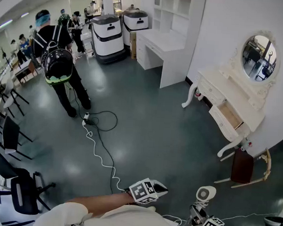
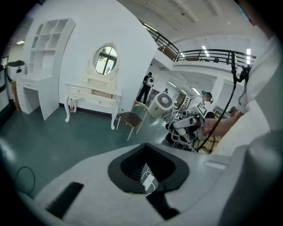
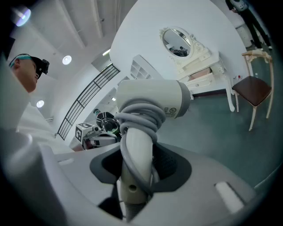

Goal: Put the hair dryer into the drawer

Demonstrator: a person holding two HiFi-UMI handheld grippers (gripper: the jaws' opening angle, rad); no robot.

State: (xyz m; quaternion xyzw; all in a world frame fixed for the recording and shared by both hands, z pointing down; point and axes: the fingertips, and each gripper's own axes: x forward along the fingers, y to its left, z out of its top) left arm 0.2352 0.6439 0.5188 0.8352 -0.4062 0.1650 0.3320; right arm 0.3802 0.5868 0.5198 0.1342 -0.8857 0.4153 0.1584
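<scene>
The white hair dryer (image 3: 152, 103), its grey cord wound round the handle, stands upright in my right gripper (image 3: 137, 176), whose jaws are shut on the handle. In the head view the hair dryer (image 1: 205, 194) and right gripper (image 1: 211, 225) sit at the bottom right. My left gripper (image 1: 146, 190) is at the bottom centre; in the left gripper view (image 2: 148, 170) nothing lies between its jaws. The white dressing table (image 1: 240, 99) stands against the right wall, some way off, with one drawer (image 1: 230, 115) pulled open. The same drawer (image 2: 101, 93) shows in the left gripper view.
A brown-seated chair (image 1: 243, 166) stands between me and the dressing table. A white cable (image 1: 98, 153) and black cable (image 1: 103, 119) trail over the floor. A person with a backpack (image 1: 56, 62) stands far left. Black chairs (image 1: 17, 184) line the left edge.
</scene>
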